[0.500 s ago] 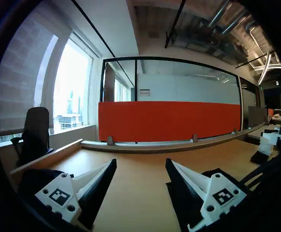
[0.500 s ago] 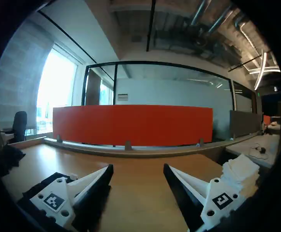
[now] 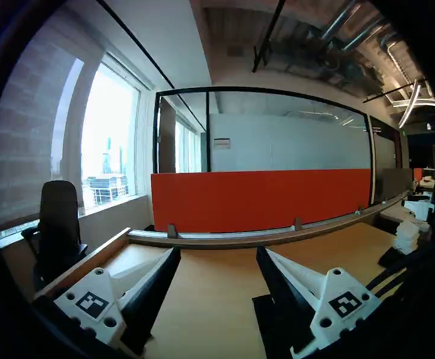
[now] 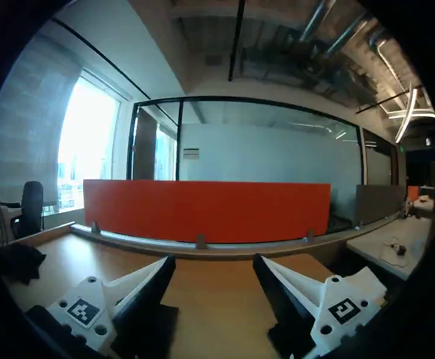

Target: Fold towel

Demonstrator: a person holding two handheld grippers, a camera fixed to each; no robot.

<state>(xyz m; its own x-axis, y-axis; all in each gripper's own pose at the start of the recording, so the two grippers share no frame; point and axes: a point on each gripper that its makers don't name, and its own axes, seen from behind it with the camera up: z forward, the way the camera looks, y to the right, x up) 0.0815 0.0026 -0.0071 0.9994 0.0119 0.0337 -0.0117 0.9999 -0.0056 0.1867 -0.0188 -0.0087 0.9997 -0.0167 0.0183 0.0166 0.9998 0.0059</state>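
We had the left gripper [image 3: 217, 248] low over the wooden desk [image 3: 217, 305], its two fingers spread wide apart with bare tabletop between them, nothing in its grasp. A dark patch lay on the wood under the right-hand finger at lower centre of the left gripper view, and we could not tell whether it was shadow or cloth. The white towel stack [image 3: 410, 230] sat at the far right edge of that view, folded and piled on the desk, well apart from the fingers, with a small black object [image 3: 391, 257] just below it in the frame. In the right gripper view the right gripper [image 4: 213, 258] was in the same pose, fingers wide apart over the wood and gripping nothing. A crumpled dark cloth [image 4: 23, 263] lay on the desk at the left edge of that view, well away from the fingertips, and we could not say whether it was a towel. Across the middle of both views ran the orange divider [image 3: 259, 200], standing upright along the back edge of the desk. A black office chair [image 3: 58, 221] stood at the left of the left gripper view beneath a bright window [image 3: 106, 149]. A pale second desk [image 4: 391, 239] showed at the right of the right gripper view, past the divider's end, with a cable lying on it. Exposed ceiling pipes [image 3: 349, 24] ran across the upper right.
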